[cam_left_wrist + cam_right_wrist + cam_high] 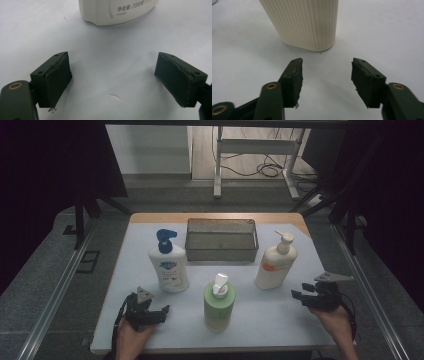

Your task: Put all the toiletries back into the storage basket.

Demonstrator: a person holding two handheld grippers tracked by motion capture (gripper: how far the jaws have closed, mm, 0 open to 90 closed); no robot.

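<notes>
The right hand-held gripper [298,296] hovers low over the surface [270,320], its jaws partly spread with nothing between them. Straight ahead of it, just beyond the fingertips, stands the cream pump bottle [304,22], upright and close but not touched. In the right gripper view the bottle's lower body is finely ribbed from top to bottom, with rounded corners and a flat base.

The left hand-held gripper [162,312] rests near the front edge, jaws spread wide and empty. The white bottle with the blue pump [168,262] stands just ahead of it; its printed base shows at the top of the left gripper view. The green bottle [219,306] stands between the two grippers, and a dark mesh basket [221,251] sits farther off, beyond all three bottles.

The cream bottle looks like stiff plastic that will flex a little if squeezed hard. If it is full it will be fairly heavy and bottom-weighted; the level cannot be told. The ribs should give the pads some bite against slipping. The best hold seems to be across the narrower sides of the body, around mid-height or a little lower, never on the pump head, which could turn or press down. The jaws probably need to open wider first.
</notes>
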